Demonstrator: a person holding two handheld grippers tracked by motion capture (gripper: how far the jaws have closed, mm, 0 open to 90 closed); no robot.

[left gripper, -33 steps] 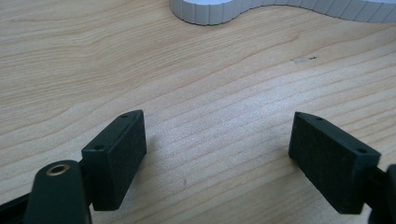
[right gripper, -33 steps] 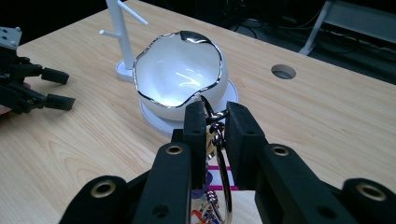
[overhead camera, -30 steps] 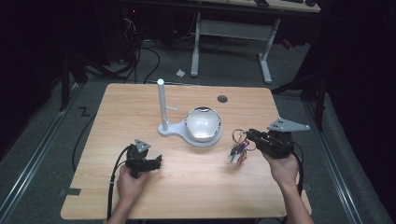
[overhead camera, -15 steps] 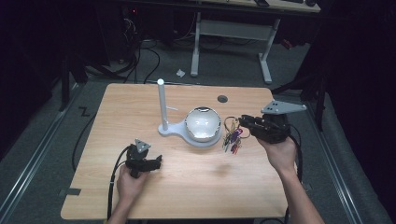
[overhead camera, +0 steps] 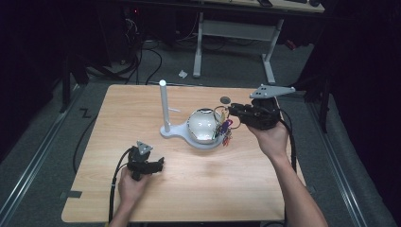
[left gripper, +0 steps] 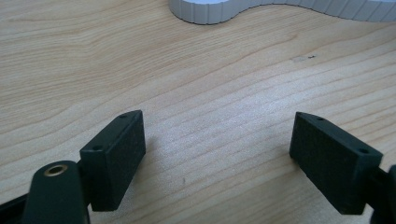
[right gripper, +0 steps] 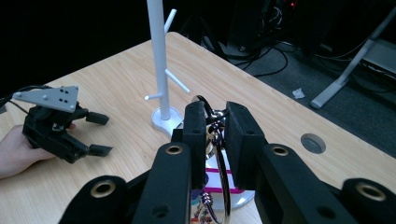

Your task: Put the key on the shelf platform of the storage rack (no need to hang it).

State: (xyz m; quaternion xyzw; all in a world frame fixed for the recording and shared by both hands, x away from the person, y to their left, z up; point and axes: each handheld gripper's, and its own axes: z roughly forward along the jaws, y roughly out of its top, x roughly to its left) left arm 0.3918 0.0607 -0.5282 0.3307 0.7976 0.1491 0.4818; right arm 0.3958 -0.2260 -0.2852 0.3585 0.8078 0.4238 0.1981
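A white stand has a tall pole (overhead camera: 163, 104) with short pegs (right gripper: 176, 80) and a round silvery dish (overhead camera: 203, 126) on its base. My right gripper (overhead camera: 232, 111) hovers just right of the dish, shut on the metal ring (right gripper: 222, 170) of a key bunch. The bunch's coloured tags (overhead camera: 225, 131) dangle beside the dish. In the right gripper view the jaws (right gripper: 215, 116) pinch the ring, with the pole behind them. My left gripper (overhead camera: 160, 163) rests on the table in front of the stand, open and holding nothing (left gripper: 217, 154).
The wooden table (overhead camera: 236, 189) has a round cable hole (overhead camera: 225, 100) behind the right gripper. The stand's ribbed base edge (left gripper: 210, 11) lies just ahead of the left gripper. Desk legs and cables (overhead camera: 142, 52) stand on the dark floor beyond.
My right gripper has carried the key bunch left and away from me, from the table's right side up to the dish. The left gripper has stayed put.
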